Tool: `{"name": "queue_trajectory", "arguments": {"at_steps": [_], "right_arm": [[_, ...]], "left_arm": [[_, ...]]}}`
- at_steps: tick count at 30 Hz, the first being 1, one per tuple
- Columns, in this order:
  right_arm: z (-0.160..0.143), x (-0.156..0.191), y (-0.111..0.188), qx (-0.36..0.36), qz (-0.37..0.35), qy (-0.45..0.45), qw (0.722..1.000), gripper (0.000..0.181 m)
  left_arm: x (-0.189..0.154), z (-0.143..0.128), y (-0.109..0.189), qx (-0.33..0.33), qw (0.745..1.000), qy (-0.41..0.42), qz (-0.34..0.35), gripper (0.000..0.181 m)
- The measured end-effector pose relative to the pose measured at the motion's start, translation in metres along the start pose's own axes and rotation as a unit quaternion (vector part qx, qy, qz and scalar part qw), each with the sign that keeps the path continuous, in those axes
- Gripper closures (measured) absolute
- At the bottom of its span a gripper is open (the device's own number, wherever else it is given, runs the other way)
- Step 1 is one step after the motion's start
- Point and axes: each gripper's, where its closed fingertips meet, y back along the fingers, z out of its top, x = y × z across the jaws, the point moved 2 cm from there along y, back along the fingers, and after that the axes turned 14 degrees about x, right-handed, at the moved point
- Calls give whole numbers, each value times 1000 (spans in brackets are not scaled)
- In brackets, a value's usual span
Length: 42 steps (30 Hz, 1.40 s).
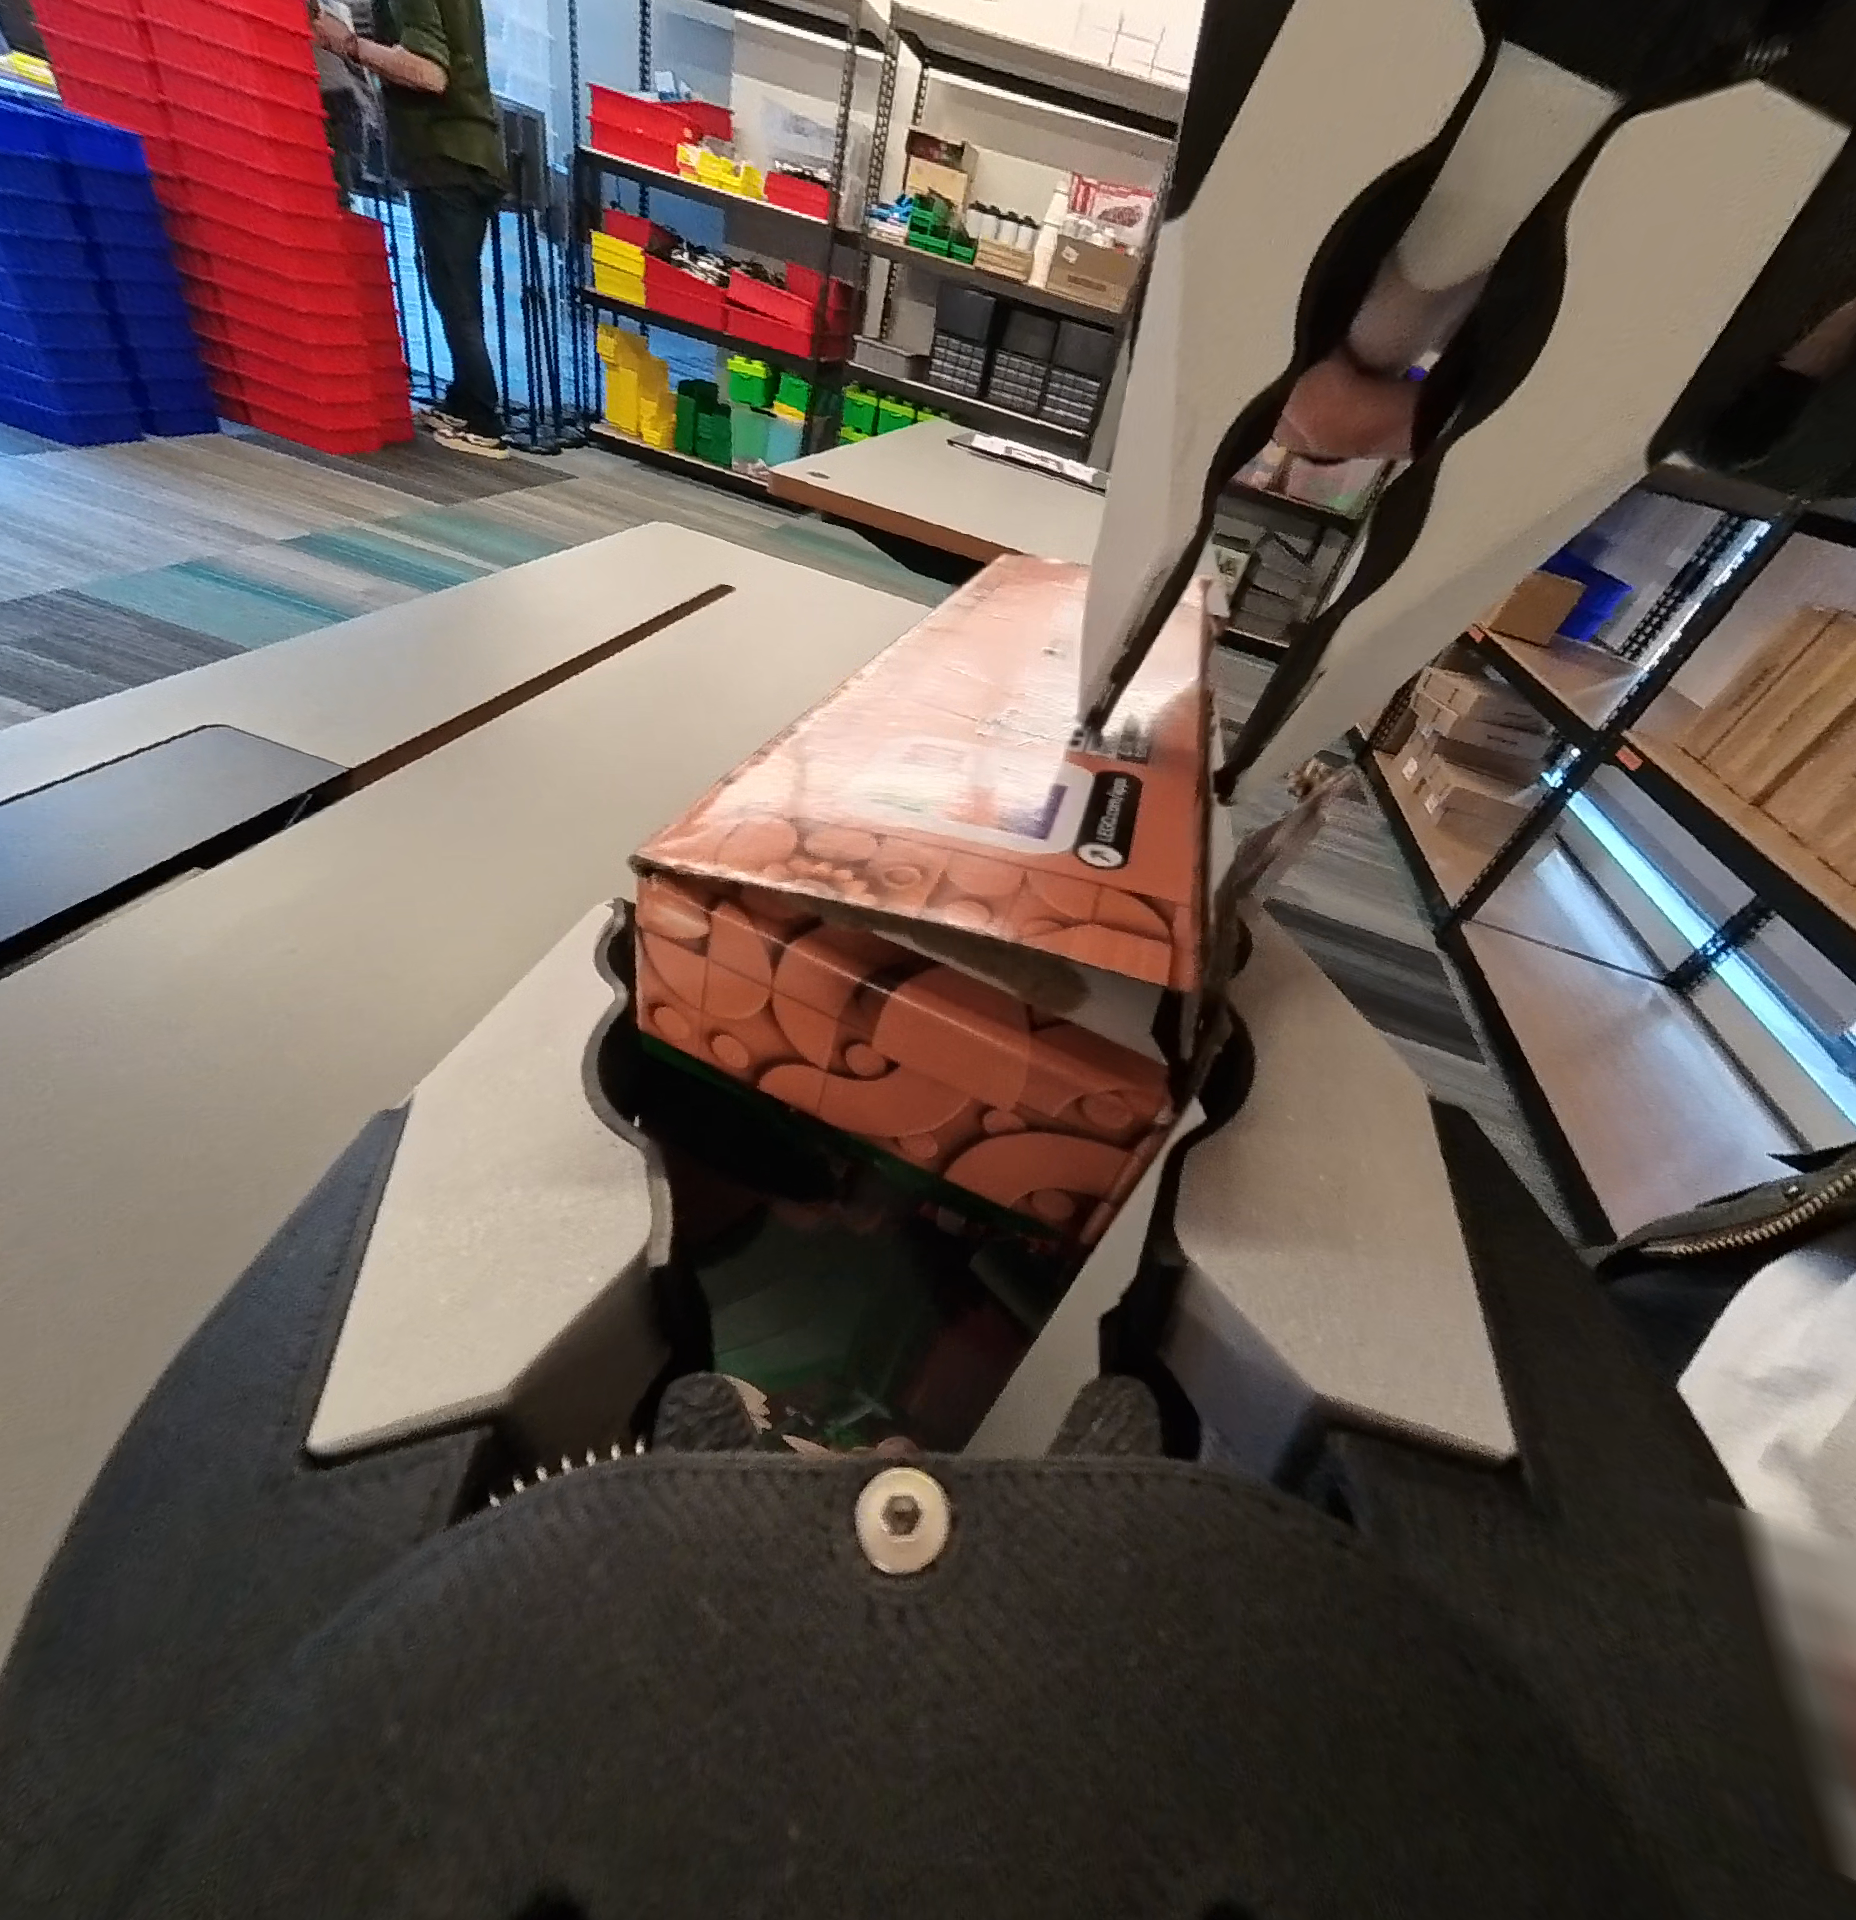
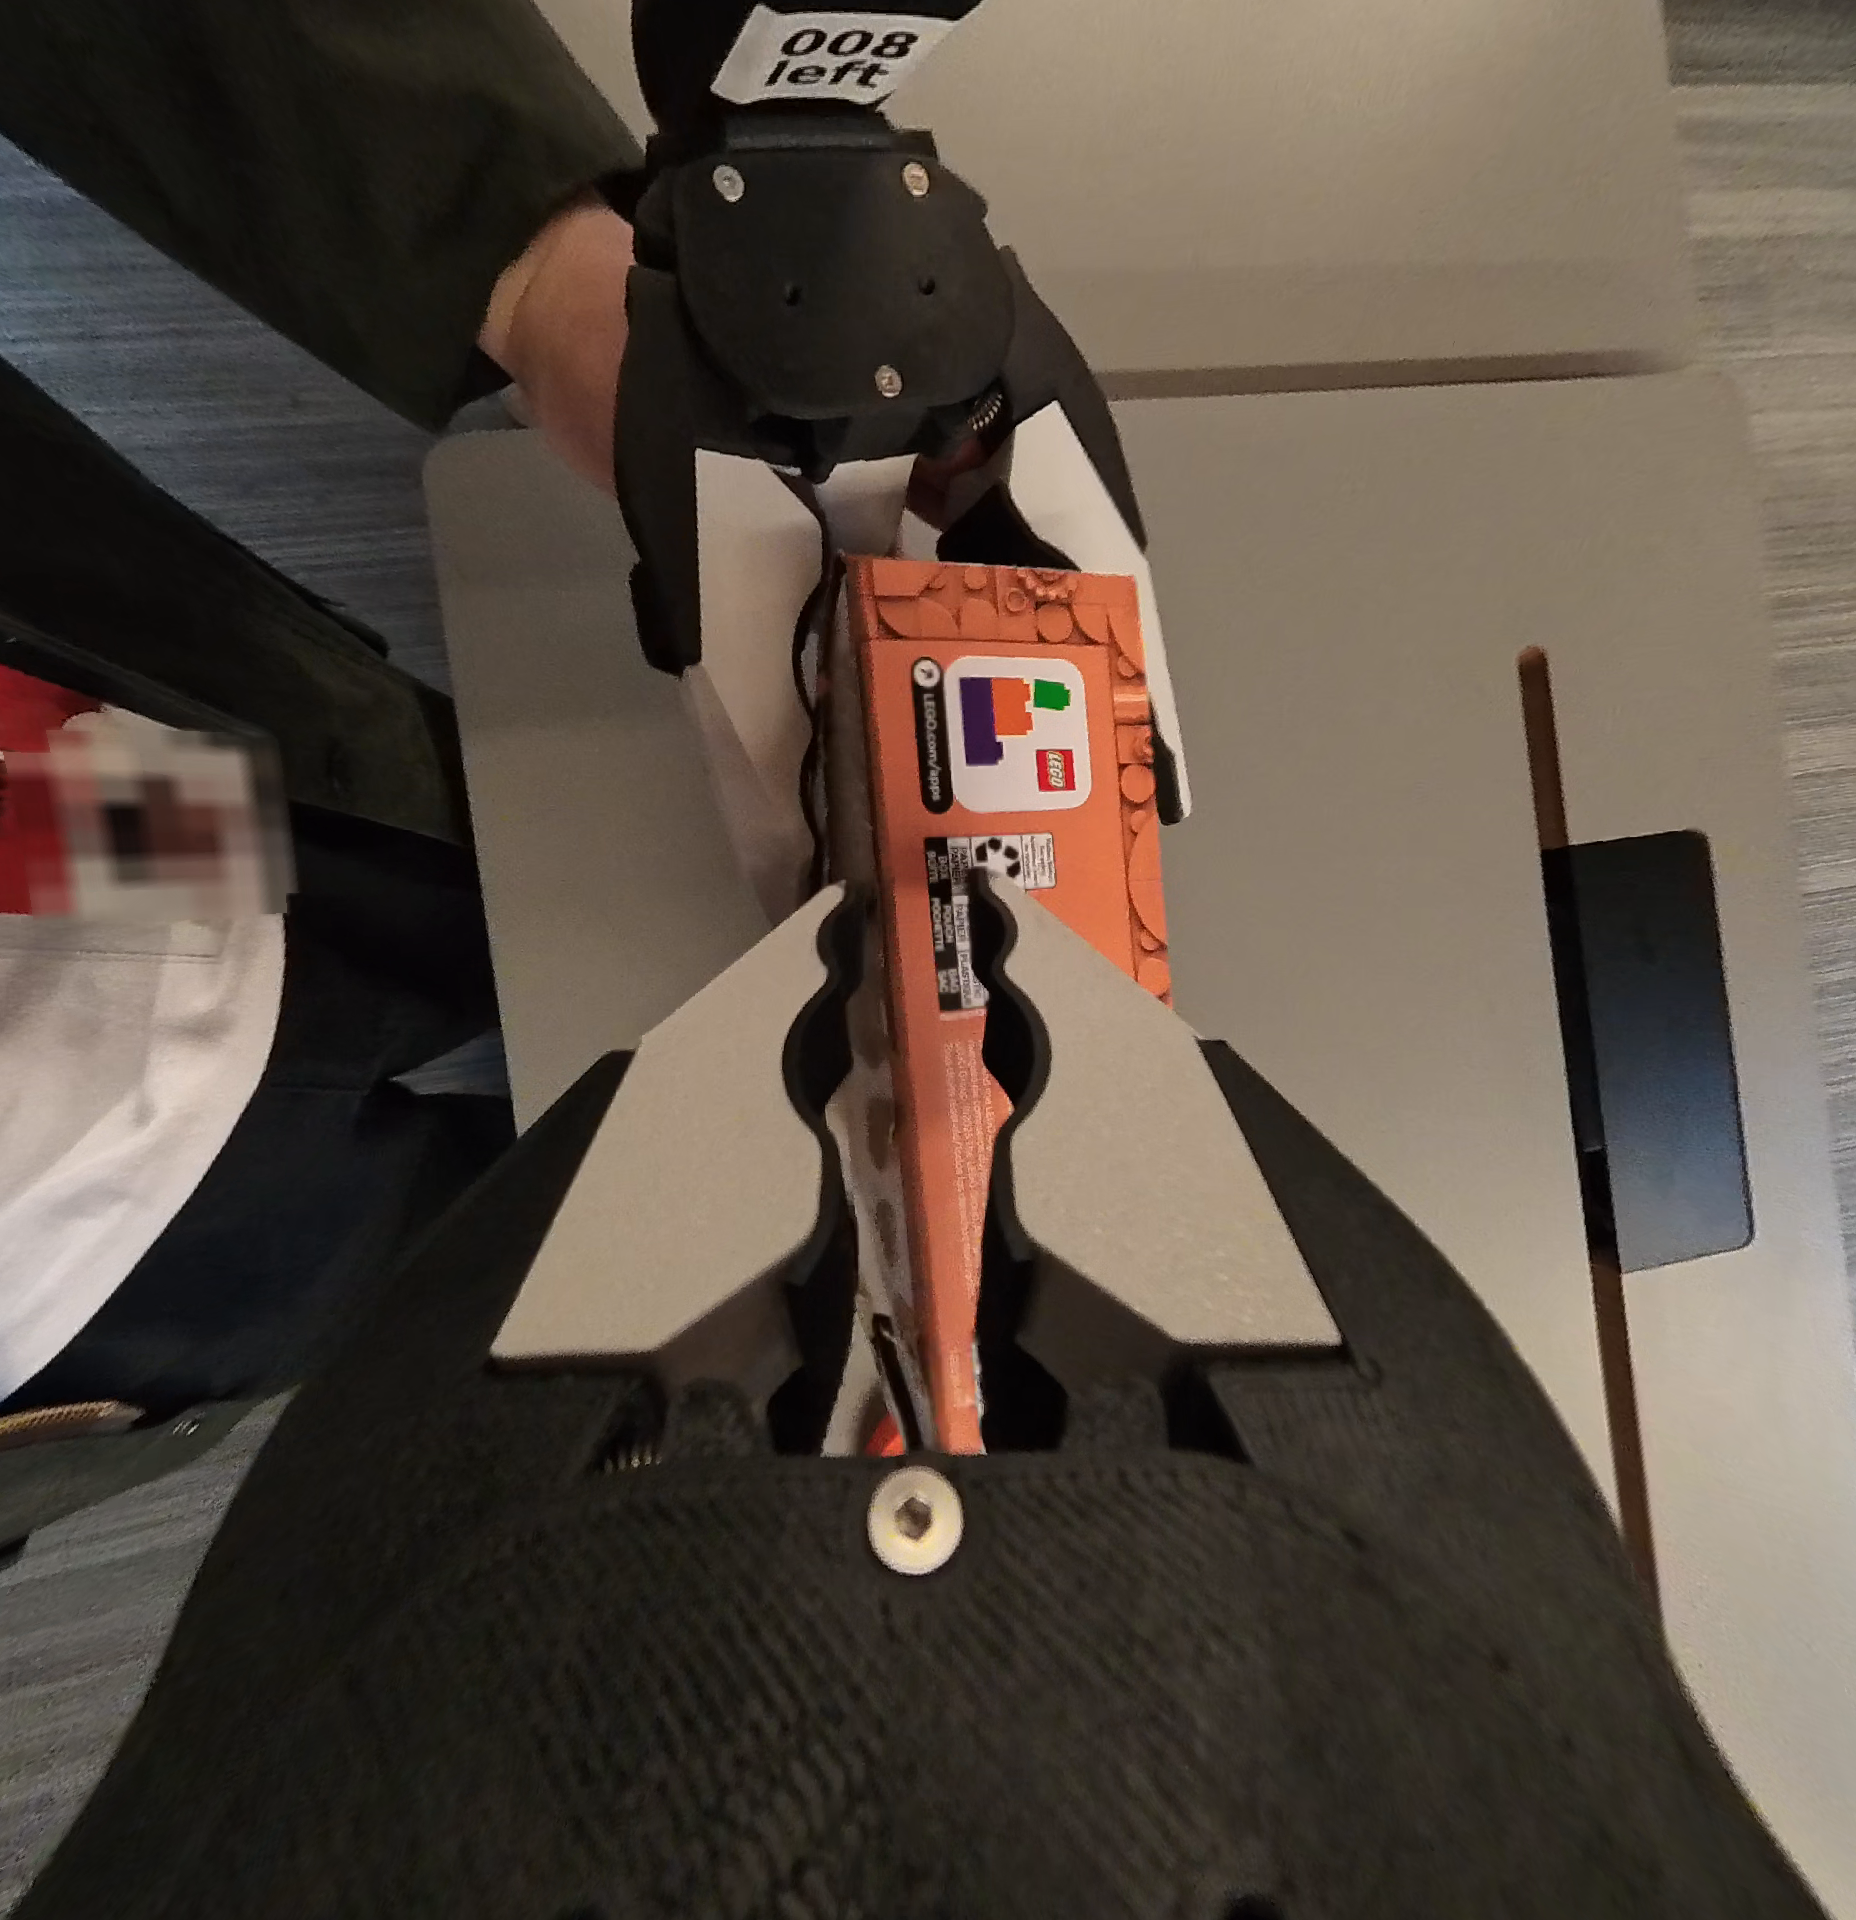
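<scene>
Right up against the lens in the left wrist view, the left gripper (image 1: pixel 908 997) has its 2 fingers clamped on the near end of a long orange box (image 1: pixel 934 831), end flap partly popped open. Box's long axis runs straight out from those jaws toward the right gripper (image 1: pixel 1163 743), which comes in from the far end and pinches 1 thin side panel, jaws narrow. So both are on it, 1 per end, held up over the grey table (image 1: pixel 280 935).

Grey tables (image 1: pixel 280 935) — striped carpet (image 1: pixel 176 540), metal shelving (image 1: pixel 716 270).
</scene>
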Motion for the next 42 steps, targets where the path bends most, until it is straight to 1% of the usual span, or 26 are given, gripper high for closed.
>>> {"name": "queue_trajectory", "arguments": {"at_steps": [4,7,11,18,20,21,23,24,25,26,28,31,33,35,36,37,38,39,40,41,42], "right_arm": [[6,1,-4,-26,-16,-1,1000,161],[6,0,-5,-9,-4,-2,1000,161],[8,0,-7,15,-16,17,1000,162],[9,-2,-8,-8,-12,-12,1000,162],[9,-3,-9,-13,-1,-28,1000,161],[9,-3,-9,-17,0,-30,999,161],[8,-2,-9,-22,4,-37,999,161],[8,-2,-9,-24,7,-41,999,161],[7,-1,-8,-27,7,-42,999,161],[7,-1,-8,-30,8,-44,999,161],[7,-1,-8,-36,11,-50,998,161],[8,-3,-9,-53,15,-68,996,162],[9,-4,-8,-70,23,-81,994,161],[8,-1,-5,-98,53,-93,989,160],[7,-3,-2,-115,65,-108,985,163],[3,-6,3,-132,77,-130,980,169],[-3,-12,11,-159,80,-155,972,172],[-10,-21,25,-200,69,-182,960,172],[-21,-33,43,-247,42,-211,945,172],[-36,-45,60,-288,6,-239,927,171],[-55,-54,74,-314,-30,-258,913,169]], "left_arm": [[-2,-2,2,-3,1000,-9,-7,69],[-2,-2,2,8,1000,-5,-7,70],[1,-2,2,15,1000,3,-3,74],[3,-2,2,25,1000,13,14,74],[2,0,5,23,999,-16,31,73],[2,4,8,15,997,-52,56,70],[-3,14,19,-6,983,-144,114,66],[-10,18,25,-16,973,-188,129,74],[-18,21,30,-21,964,-230,133,87],[-27,20,32,-16,956,-264,125,103],[-34,17,32,10,946,-303,113,122],[-28,14,32,42,933,-338,119,129],[-26,14,32,62,938,-323,108,133],[-28,14,33,67,942,-314,98,138],[-27,14,33,64,943,-311,101,138],[-26,14,33,62,942,-311,107,139],[-25,14,33,63,942,-311,107,140],[-25,14,33,65,944,-307,105,139],[-25,14,33,66,945,-303,103,139],[-25,14,34,66,946,-302,101,139],[-25,14,34,66,946,-302,102,139]]}}
